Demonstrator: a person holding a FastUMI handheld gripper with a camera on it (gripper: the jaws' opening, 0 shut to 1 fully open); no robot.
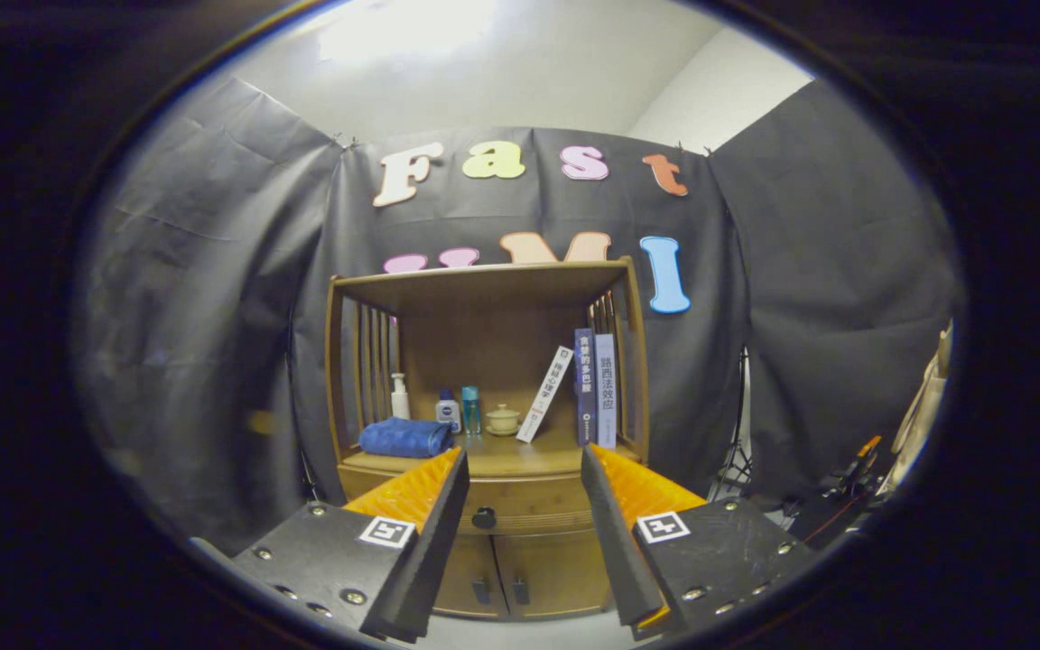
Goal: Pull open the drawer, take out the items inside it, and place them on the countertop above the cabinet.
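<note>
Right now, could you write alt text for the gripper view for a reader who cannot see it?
The open tool faces a brown wooden cabinet, its closed drawer's dark round knob showing between the fingers, untouched. On the countertop above sit a folded blue towel, small bottles, a lidded ceramic cup and three books.

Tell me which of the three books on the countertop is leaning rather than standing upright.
The white book, leftmost of the three: it tilts against the dark book, which stands upright beside the pale book. The gripper is open, short of the cabinet.
</note>
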